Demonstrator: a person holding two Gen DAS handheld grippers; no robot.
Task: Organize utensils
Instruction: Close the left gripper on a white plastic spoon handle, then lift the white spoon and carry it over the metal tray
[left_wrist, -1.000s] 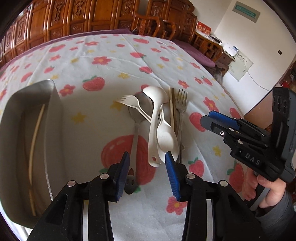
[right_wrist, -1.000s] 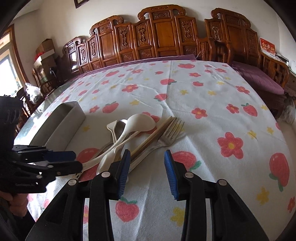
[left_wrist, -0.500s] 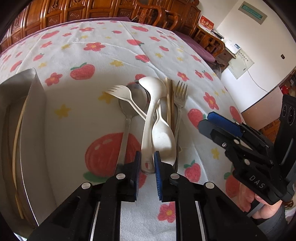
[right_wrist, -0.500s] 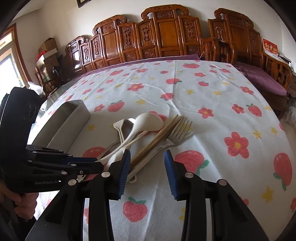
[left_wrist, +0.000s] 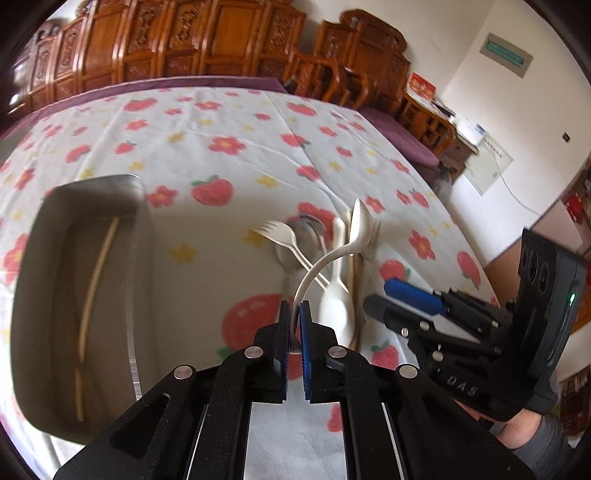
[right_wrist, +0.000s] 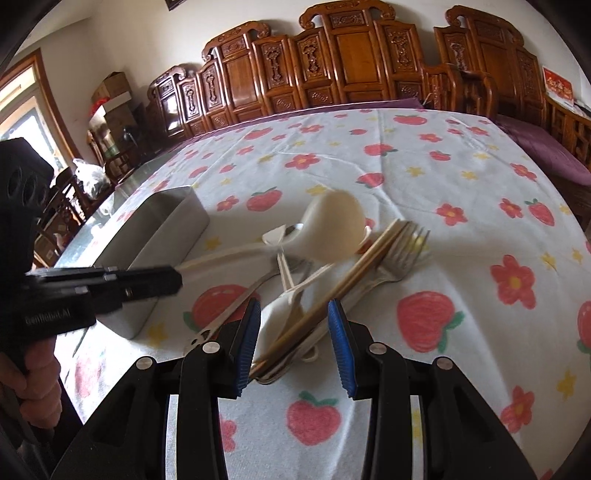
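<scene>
My left claw (left_wrist: 294, 325) pinches the cream plastic ladle-spoon (right_wrist: 332, 225) by its handle tip, bowl raised above the pile; right claw (right_wrist: 293, 341) gapes empty. Risk: end grip lets it pivot, missing the steel tray (left_wrist: 48, 229).

Cream ladle (left_wrist: 360, 229) now raised in left gripper (left_wrist: 294, 325).

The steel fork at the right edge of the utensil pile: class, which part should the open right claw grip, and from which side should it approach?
Grip the steel fork at its handle end, coming from the near side. Its tines point away and the handle runs back toward the right claw, which is open. The chopsticks lie tight along its left, so a clean single pick looks doubtful.
</scene>
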